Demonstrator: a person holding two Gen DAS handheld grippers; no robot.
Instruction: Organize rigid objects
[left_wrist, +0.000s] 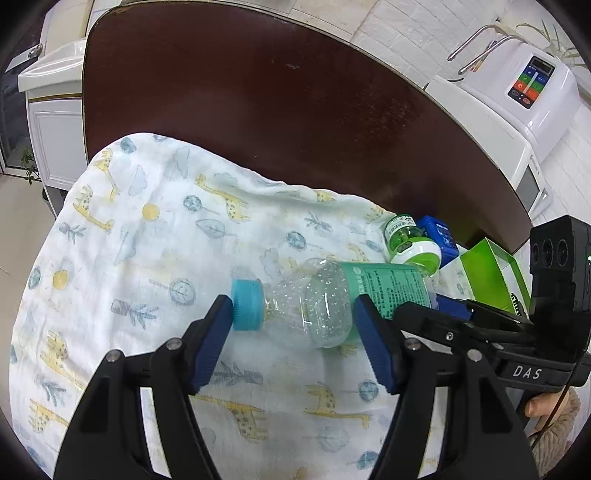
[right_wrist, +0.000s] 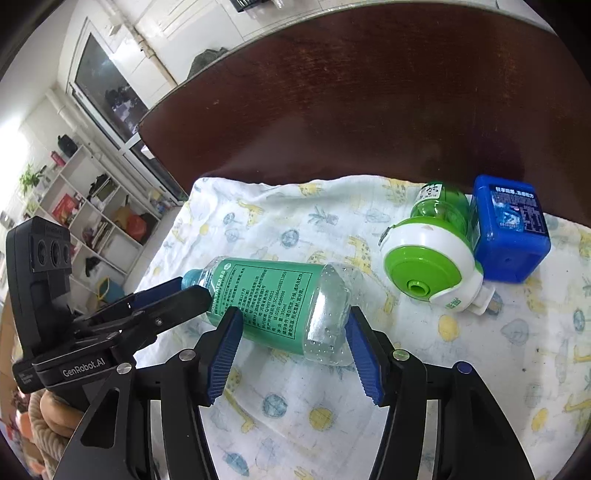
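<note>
Cloth (right_wrist: 295, 406): right tongs (right_wrist: 293, 328) clamp bottle (right_wrist: 280, 302).

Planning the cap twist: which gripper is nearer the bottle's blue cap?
Left. The left gripper has a pad beside the cap; the right gripper clasps the bottle near its base.

Left gripper (left_wrist: 291, 332): black angular frame, ribbed blue pads (left_wrist: 210, 343), silver screw heads; white "GenRobot.AI" lettering on side. Right gripper (right_wrist: 295, 339): same build, one blue screw cap at 3 o'clock, "DAS" marking, thin cable. Black three-lens module on each. Knitted beige sleeve cuff (left_wrist: 557, 439).
</note>
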